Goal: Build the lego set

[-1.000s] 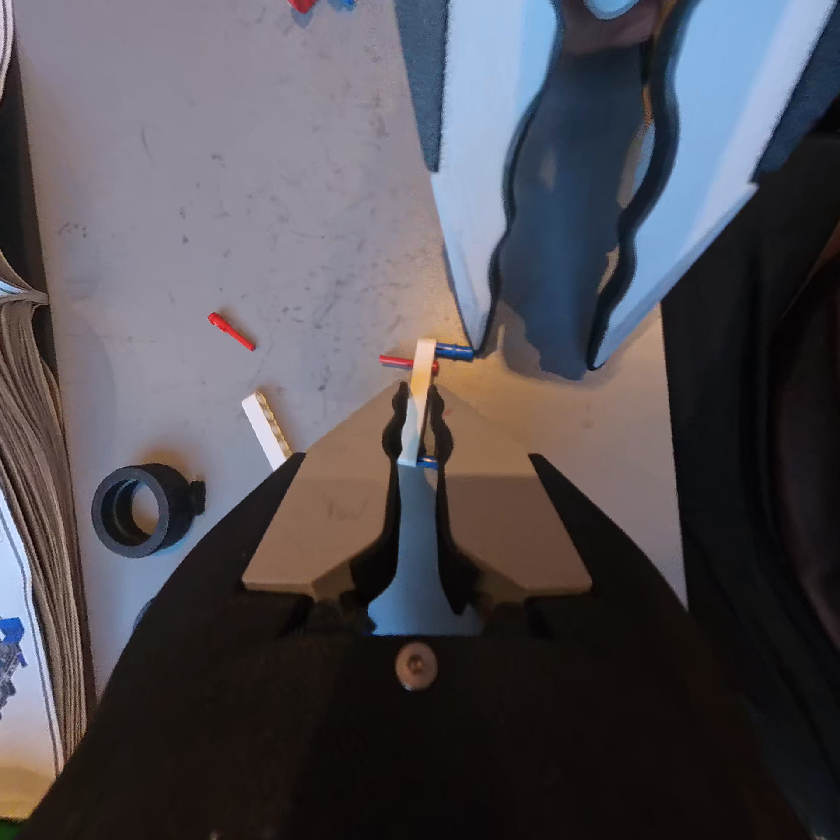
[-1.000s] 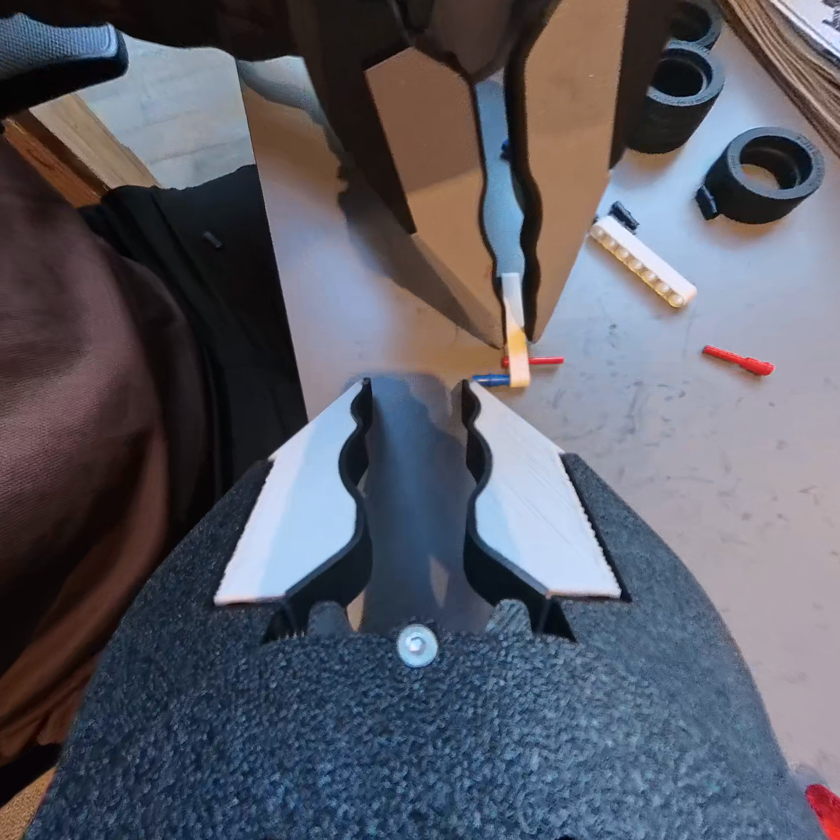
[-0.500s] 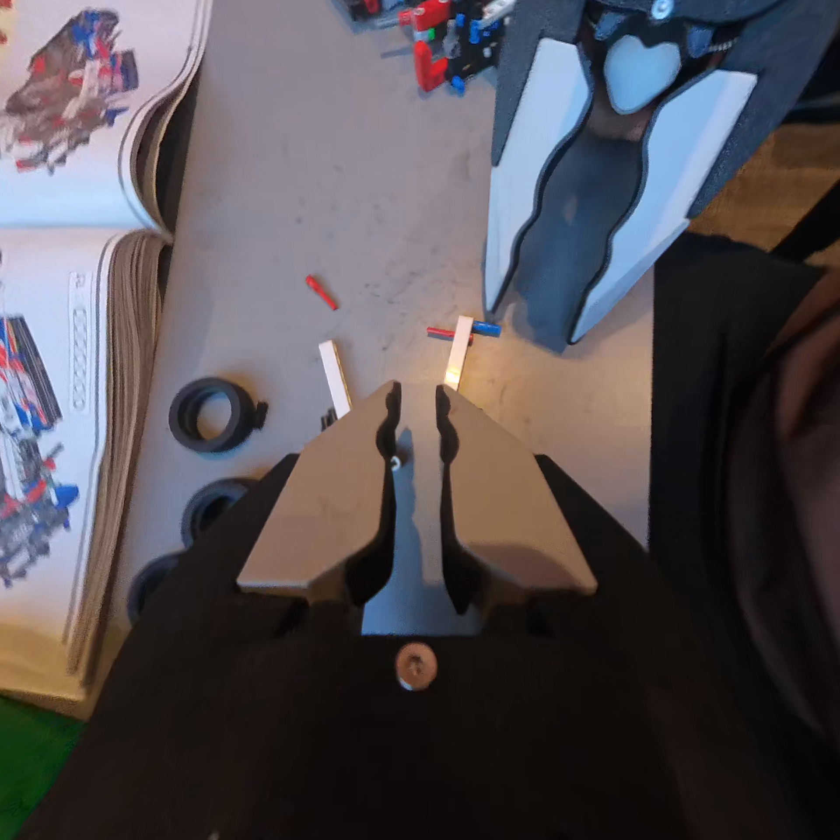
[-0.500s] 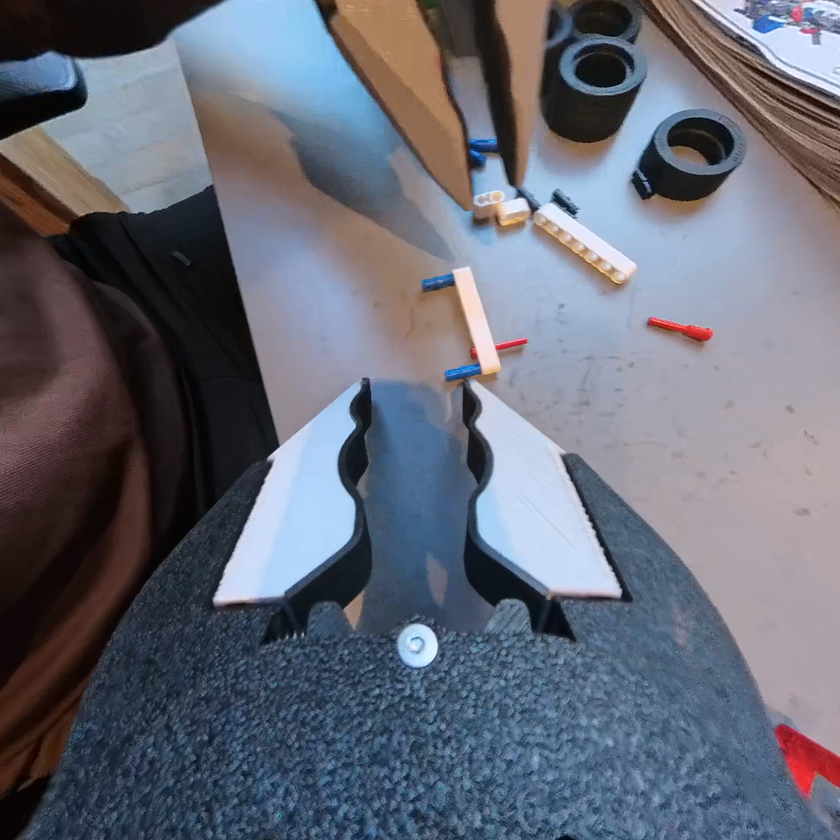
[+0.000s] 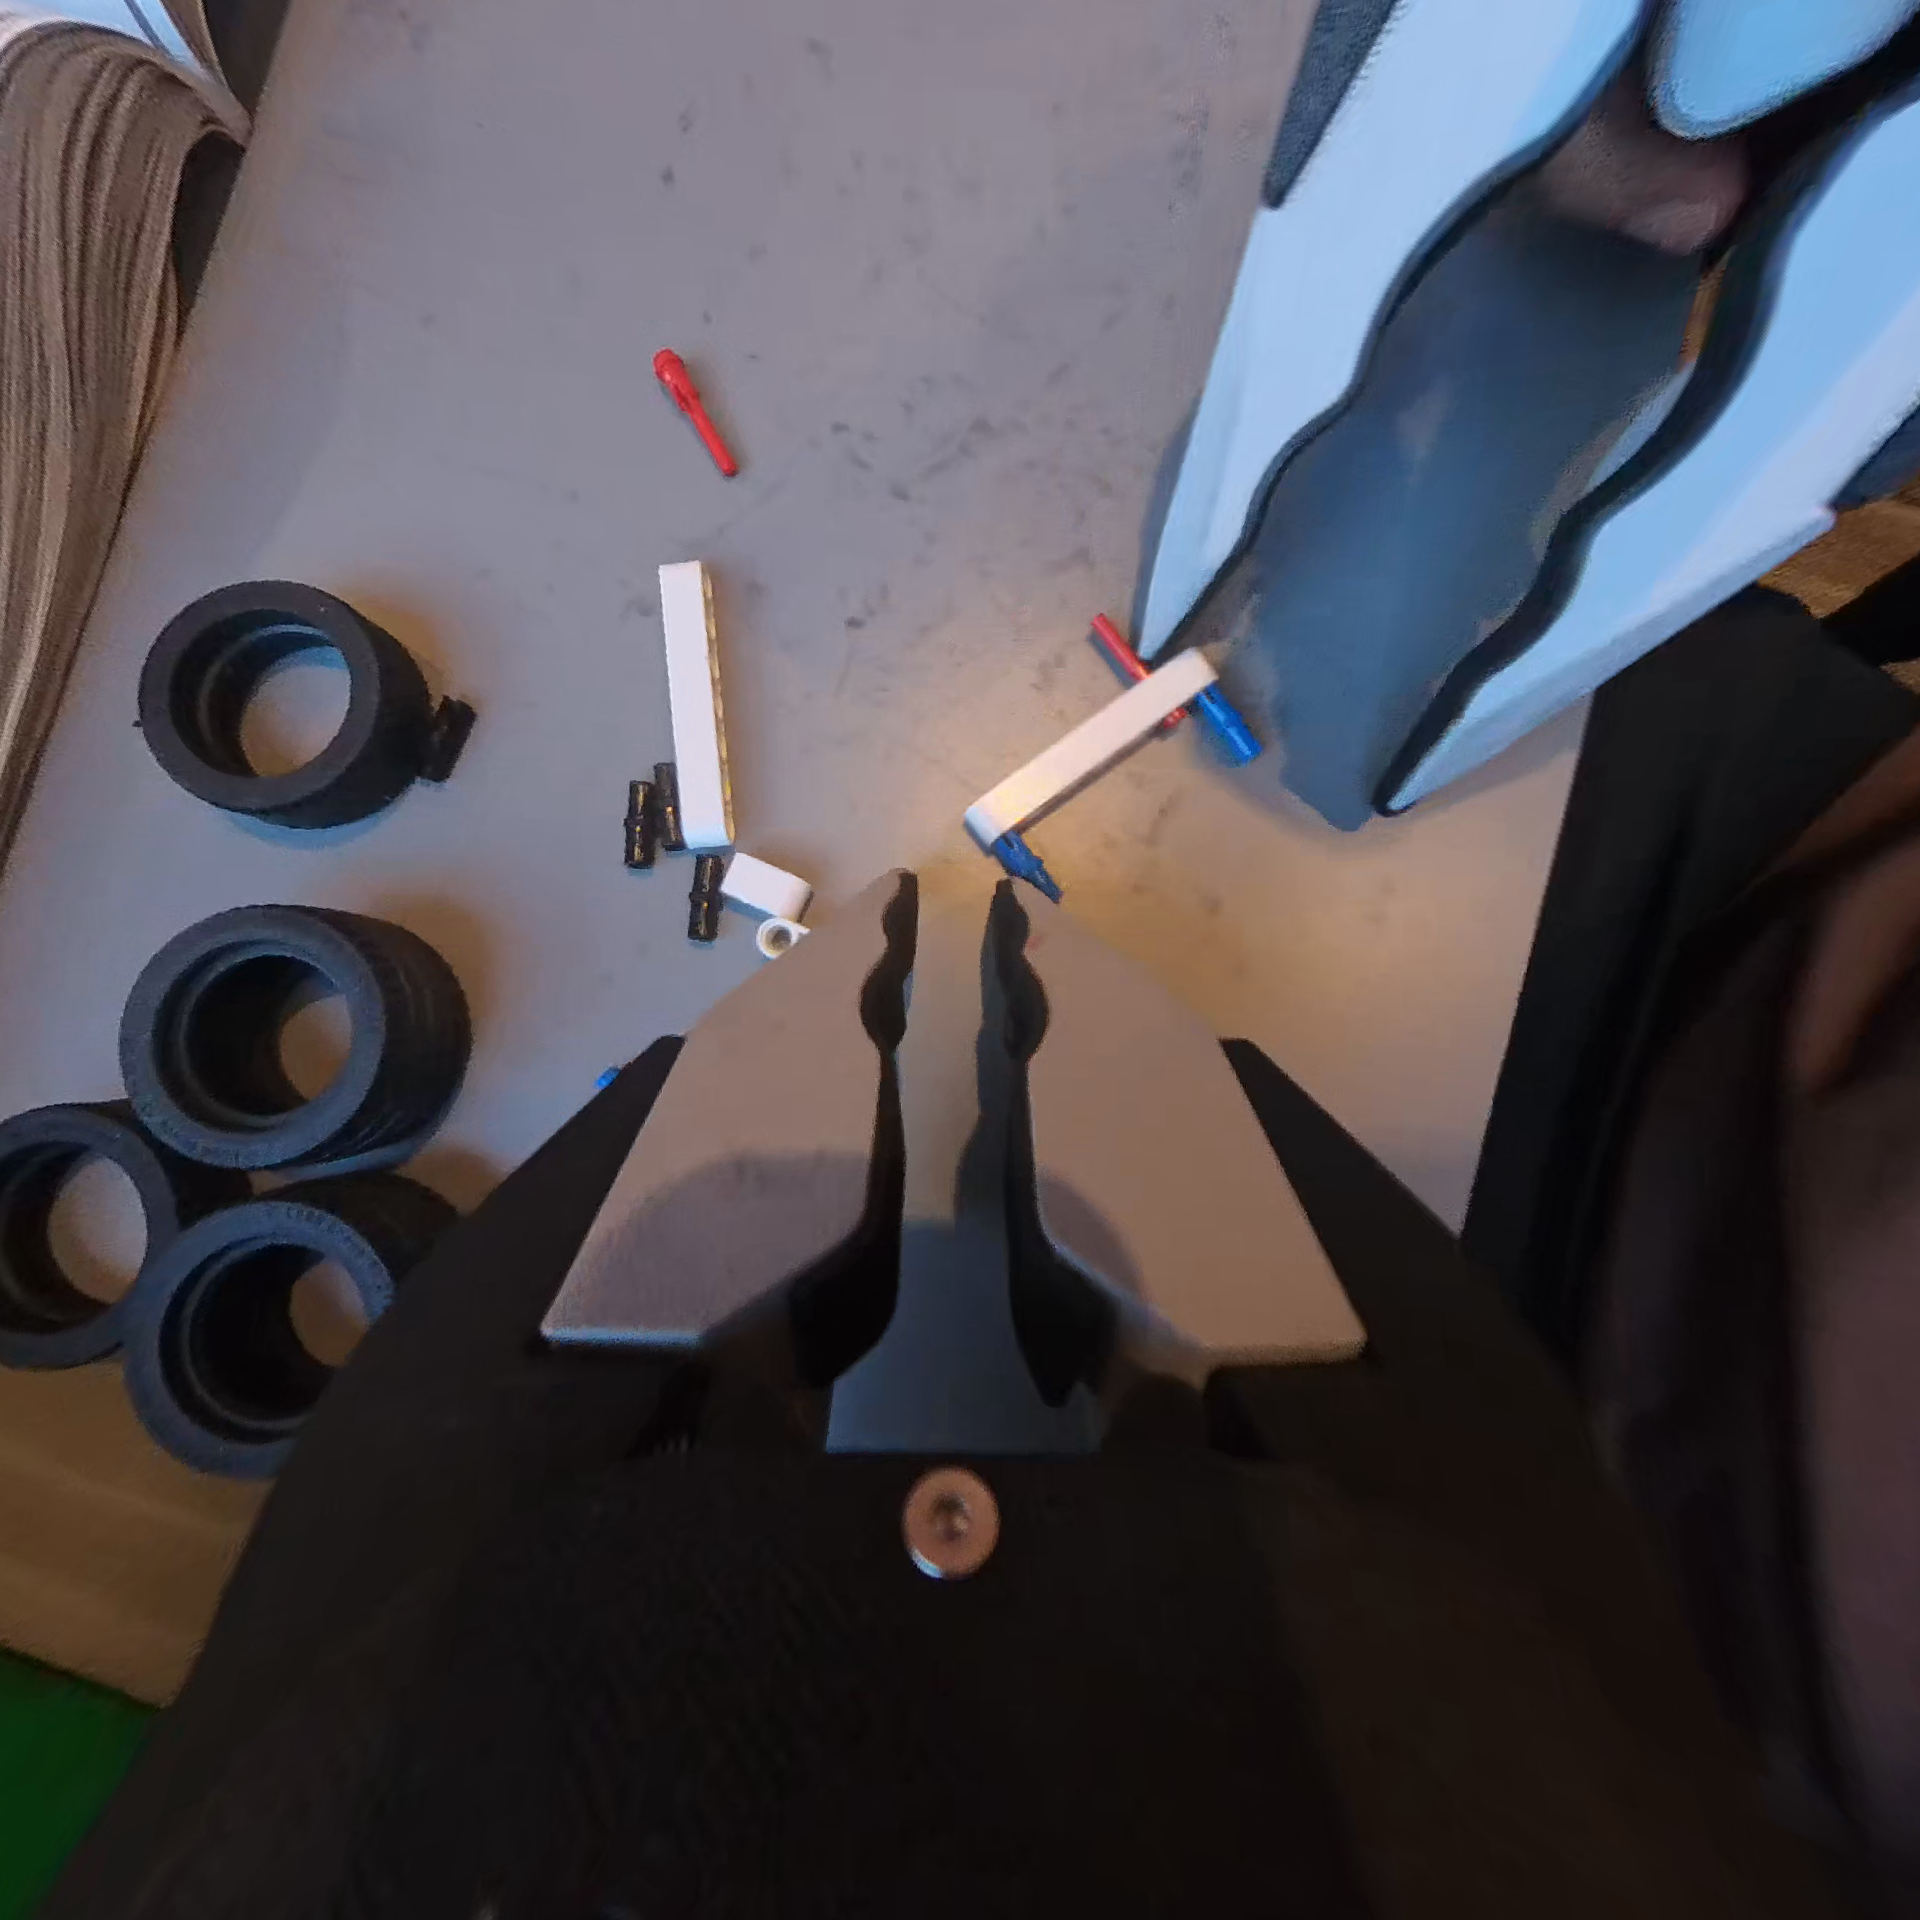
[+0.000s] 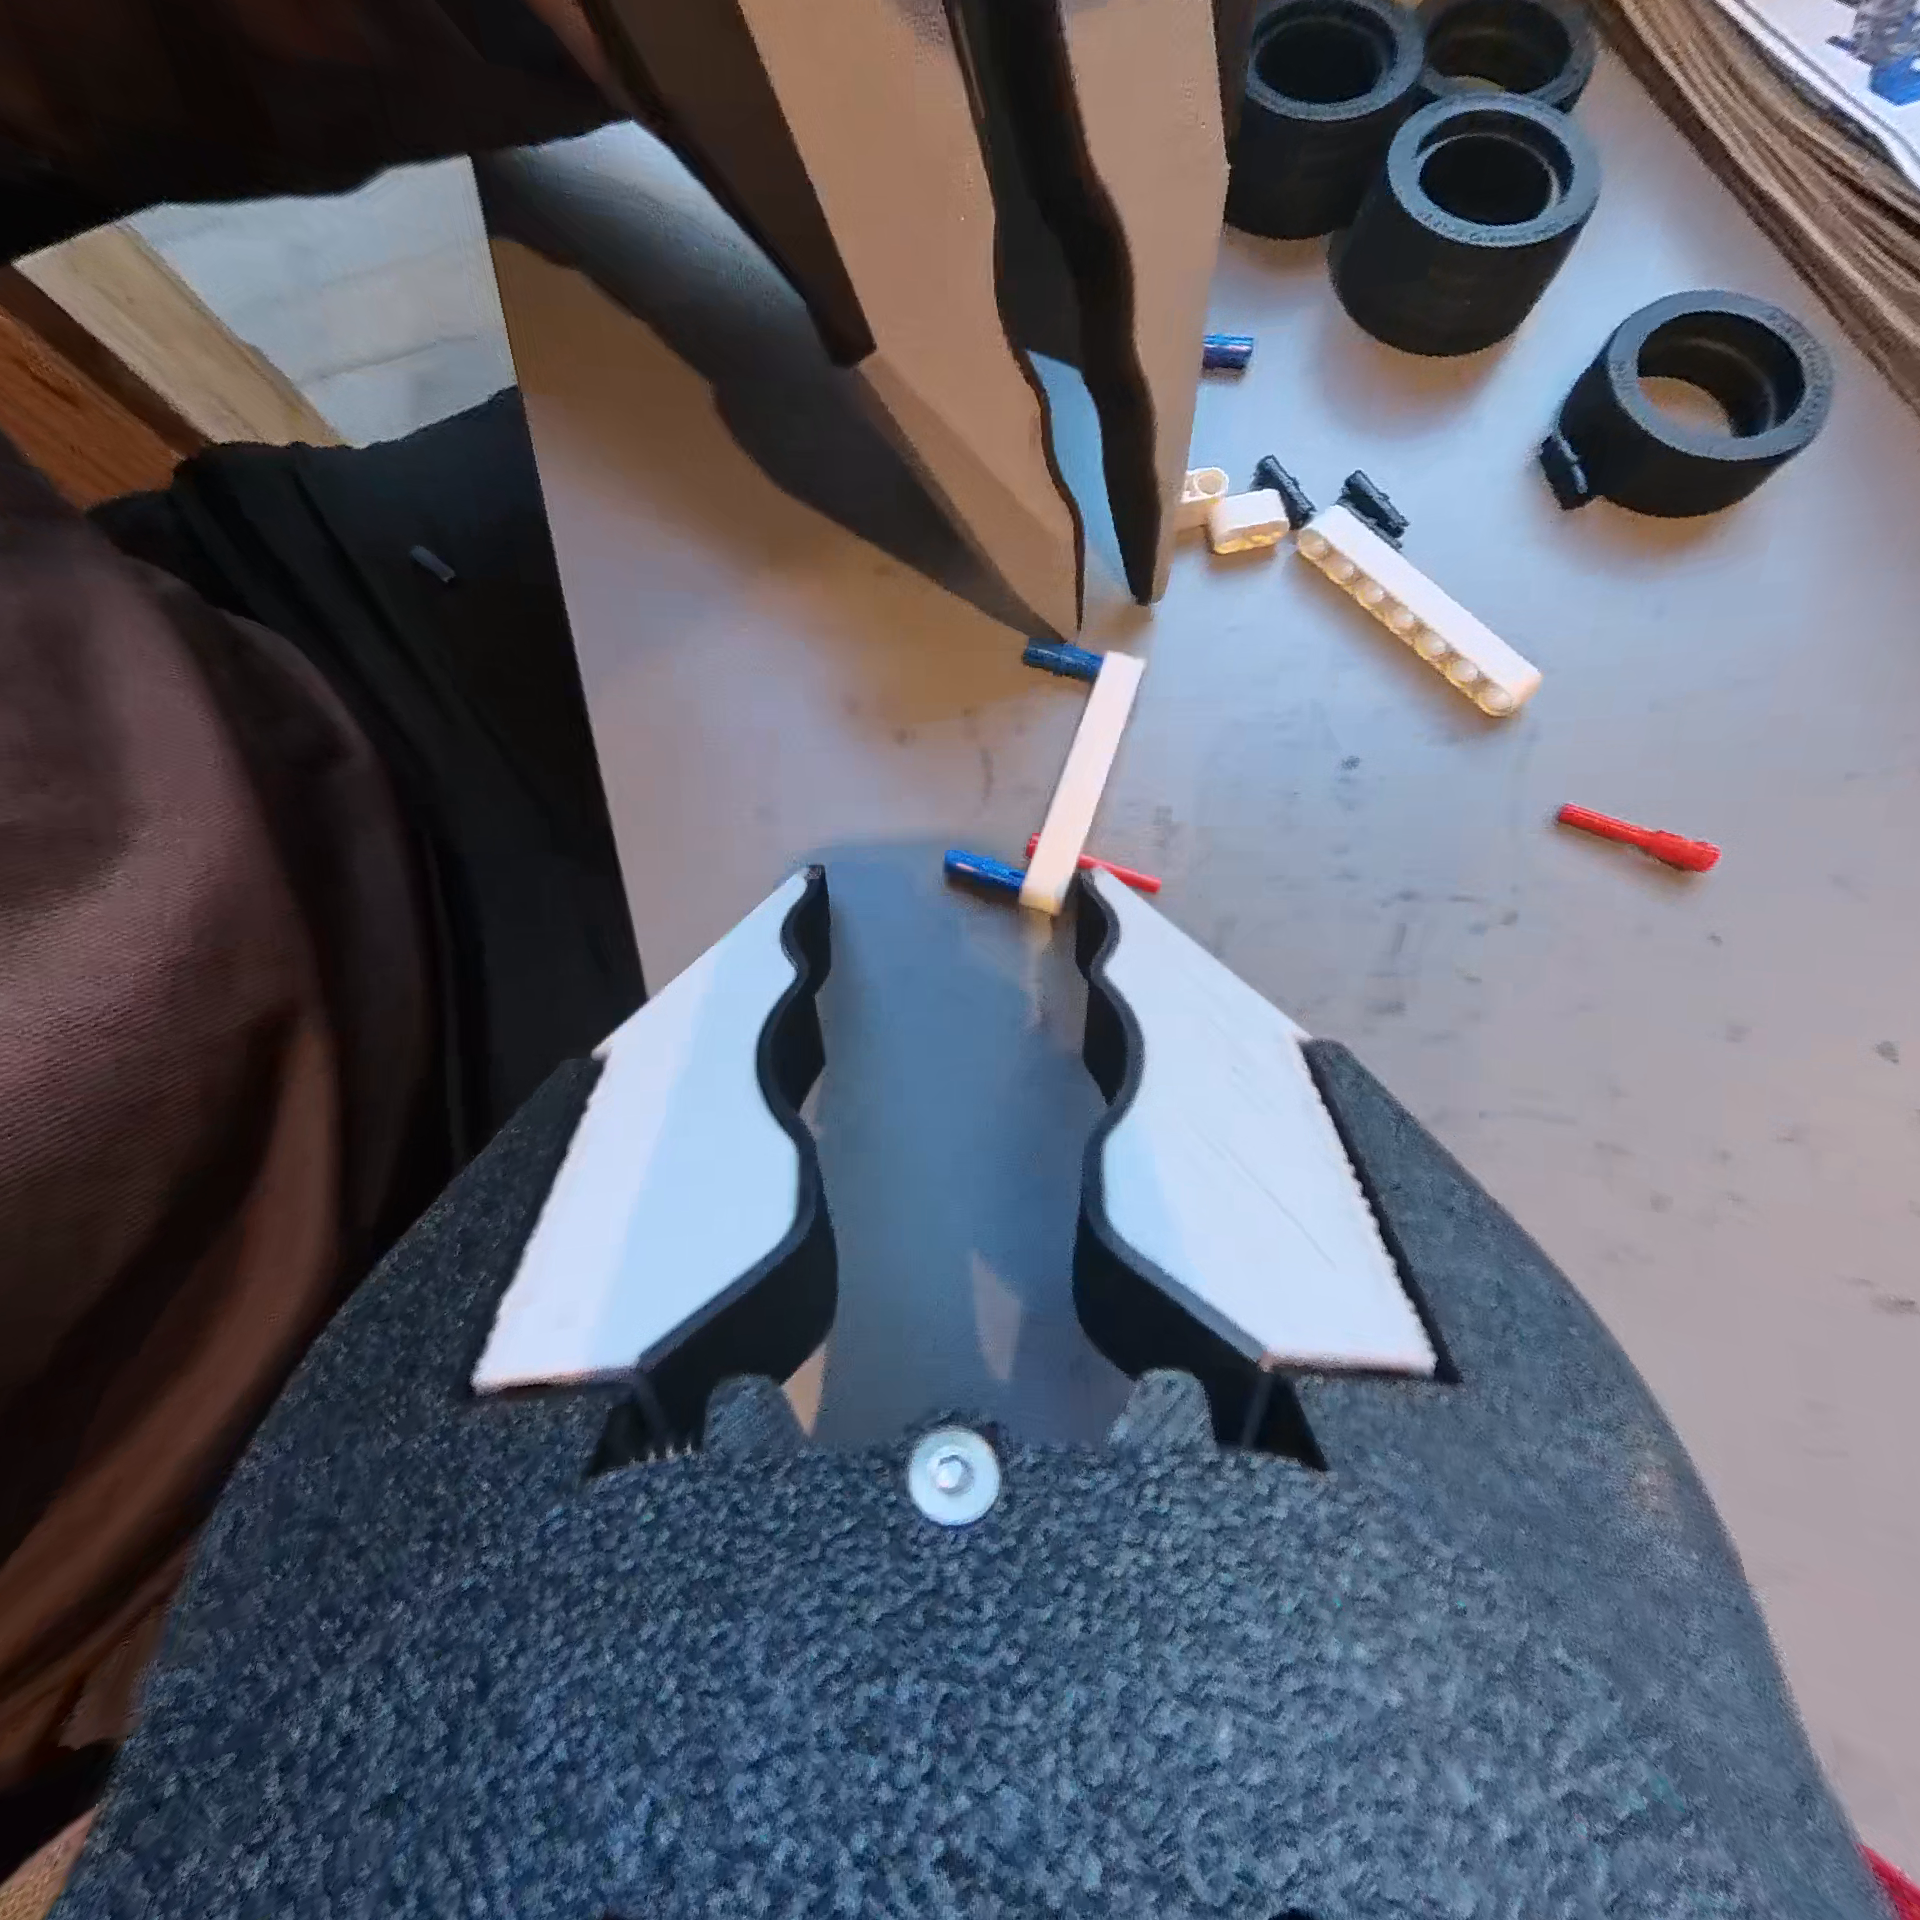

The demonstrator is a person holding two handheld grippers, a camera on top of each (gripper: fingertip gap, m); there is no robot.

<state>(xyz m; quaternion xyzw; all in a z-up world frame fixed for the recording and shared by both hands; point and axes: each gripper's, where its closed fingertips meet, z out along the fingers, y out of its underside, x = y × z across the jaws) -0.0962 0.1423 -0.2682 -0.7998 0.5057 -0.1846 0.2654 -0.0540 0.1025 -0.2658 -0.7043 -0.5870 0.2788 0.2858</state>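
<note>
White plastic forms the short lego beam (image 5: pixel 1091 750), which lies on the grey tabletop (image 5: pixel 831 260) between the two grippers, with a blue pin (image 6: pixel 982 871) projecting at each end and a red axle (image 6: pixel 1117 871) through the end nearest the right gripper (image 6: pixel 945 894).

Gripper state: the right gripper's white fingers (image 6: pixel 1226 1122) stand wide apart and hold nothing; the beam's near end sits just ahead of its right fingertip. The left gripper (image 5: pixel 951 899) has its grey fingers (image 5: pixel 769 1122) slightly apart, a narrow gap between the tips, also empty. Its tips are just beside the blue pin at the beam's far end.

Step in hand, as judged: re-grasping the beam sub-assembly.
- Close on the beam's flat long faces, not on the pins. Pins may slide or pop out under side load.
- Keep one gripper clear of the beam until the other has a firm hold.
- Avoid pressing the red axle; it appears only partly seated.

Spare parts: a longer white holed beam (image 6: pixel 1418 623), small black pins (image 5: pixel 655 821), a small white connector (image 6: pixel 1247 520), a loose red axle (image 6: pixel 1636 840) and several black rubber tyres (image 6: pixel 1465 223) lie loose, well apart from the work.

Containers: none is visible in either view. All parts rest directly on the tabletop. An open instruction booklet (image 6: pixel 1787 114) lies at the table's edge.
</note>
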